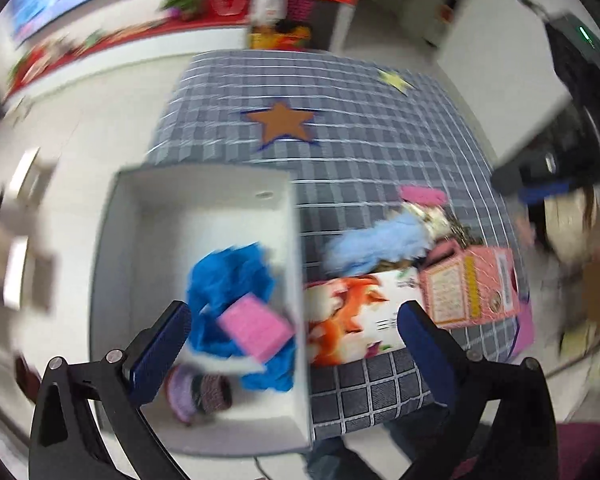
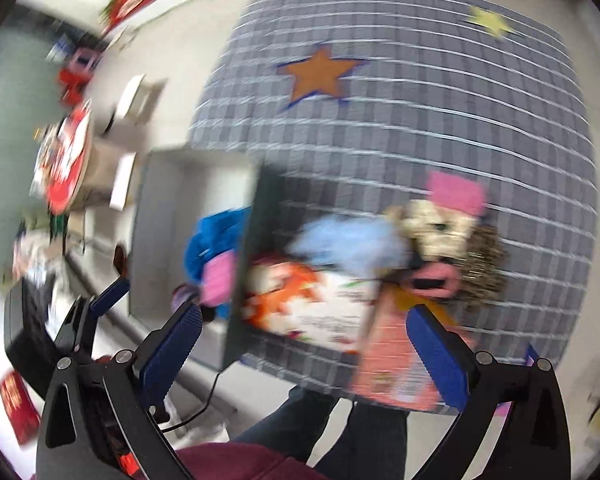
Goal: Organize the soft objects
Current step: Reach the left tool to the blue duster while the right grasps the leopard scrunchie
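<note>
A white box (image 1: 120, 216) stands at the left edge of a grey checked table (image 1: 372, 148). Inside it lie a blue cloth (image 1: 228, 280), a pink sponge (image 1: 256, 328) and a purple knitted item (image 1: 188, 394). My left gripper (image 1: 296, 352) hangs open above the box's right wall, nothing between its fingers. On the table to the right lie a light-blue fluffy item (image 1: 376, 244), a pink pad (image 1: 422, 195) and a cream plush toy (image 2: 440, 224) on a brown spiky one (image 2: 484, 264). My right gripper (image 2: 304, 344) is open and empty above a fox-print pack (image 2: 312, 300).
A pink carton (image 1: 468, 288) lies beside the fox-print pack (image 1: 356, 316). Orange (image 1: 282, 122) and yellow (image 1: 394, 80) stars mark the tablecloth. The person's legs (image 2: 340, 428) stand at the table's near edge. Clutter and a cable (image 2: 204, 404) lie on the floor to the left.
</note>
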`<state>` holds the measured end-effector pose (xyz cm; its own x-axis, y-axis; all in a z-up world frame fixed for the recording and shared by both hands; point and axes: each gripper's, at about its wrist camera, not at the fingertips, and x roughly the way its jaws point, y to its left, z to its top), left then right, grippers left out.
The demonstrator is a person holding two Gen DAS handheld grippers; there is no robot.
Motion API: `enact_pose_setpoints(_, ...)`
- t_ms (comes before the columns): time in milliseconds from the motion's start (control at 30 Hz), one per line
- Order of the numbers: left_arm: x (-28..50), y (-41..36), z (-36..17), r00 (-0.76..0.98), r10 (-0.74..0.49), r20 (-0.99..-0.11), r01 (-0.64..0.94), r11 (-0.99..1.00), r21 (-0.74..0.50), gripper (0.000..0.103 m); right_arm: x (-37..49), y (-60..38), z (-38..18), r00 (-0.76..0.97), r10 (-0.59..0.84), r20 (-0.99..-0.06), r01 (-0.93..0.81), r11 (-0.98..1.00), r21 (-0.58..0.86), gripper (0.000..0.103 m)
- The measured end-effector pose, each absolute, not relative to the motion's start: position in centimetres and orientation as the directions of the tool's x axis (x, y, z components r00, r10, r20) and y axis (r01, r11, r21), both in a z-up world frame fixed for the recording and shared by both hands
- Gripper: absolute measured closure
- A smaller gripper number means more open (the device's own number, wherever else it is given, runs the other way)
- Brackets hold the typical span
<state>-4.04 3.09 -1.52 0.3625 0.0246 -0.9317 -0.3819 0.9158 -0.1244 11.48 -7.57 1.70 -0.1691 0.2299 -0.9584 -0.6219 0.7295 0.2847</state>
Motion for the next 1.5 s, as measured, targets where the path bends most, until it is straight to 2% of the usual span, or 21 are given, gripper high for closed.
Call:
enact_pose_setpoints(133, 1.0, -0.3, -3.2, 0.305, 0.051, -0.951, -0.195, 0.981, -0.01, 0.0, 15.9, -12.6, 0.6, -0.155, 0.232, -0.96, -0.499, 0.821, 0.279, 0.0)
enact_pose_setpoints(300, 6.1, -2.4, -6.5, 0.212, 0.019, -0.977, -0.032, 0.999, 0.013, 0.0, 18.8, -16.8, -2.6, -0.181, 0.219, -0.959, -0.411, 0.869, 0.276, 0.0)
enact_pose_setpoints(400, 8.4, -3.2, -8.9, 0.137, 0.047, -0.989, 0.037, 0.998, 0.052, 0.0, 20.0, -17.8, -5.2, -0.207, 0.21, -0.956, -0.37, 0.887, 0.275, 0.0)
enact_pose_setpoints(600, 11.0, -4.2, -11.5, 0.038, 0.037, -0.999, 0.123, 0.992, 0.042, 0.0, 22.5, -19.4, -11.1, -0.254, 0.177, -0.951, -0.309, 0.917, 0.253, 0.0)
enact_pose_setpoints(733, 12.6, -5.0, -13.5, -0.013, 0.081, -0.997, 0.173, 0.982, 0.078, 0.0, 23.5, -19.7, -15.3, -0.303, 0.144, -0.942, -0.277, 0.932, 0.232, 0.0)
enact_pose_setpoints(1000, 16.9, -3.0, -15.8, -0.027, 0.198, -0.98, 0.107, 0.975, 0.194, 0.0, 24.1, -19.7, -19.9, -0.306, 0.081, -0.949, -0.314, 0.932, 0.181, 0.0)
enact_pose_setpoints(1167, 20.4, 0.8, -16.2, -0.008, 0.305, -0.952, -0.046, 0.951, 0.305, 0.0, 26.7, -23.3, -20.4, -0.205, -0.07, -0.976, -0.337, 0.941, 0.004, 0.0)
enact_pose_setpoints(1300, 20.6, 3.2, -13.8, 0.018, 0.194, -0.981, -0.176, 0.966, 0.188, 0.0, 29.0, -27.6, -19.6, -0.198, -0.015, -0.98, -0.228, 0.973, 0.032, 0.0)
enact_pose_setpoints(1500, 18.8, 1.4, -14.8, -0.036, 0.119, -0.992, -0.136, 0.983, 0.123, 0.0, 28.1, -28.2, -17.6, -0.175, 0.097, -0.98, -0.244, 0.96, 0.139, 0.0)
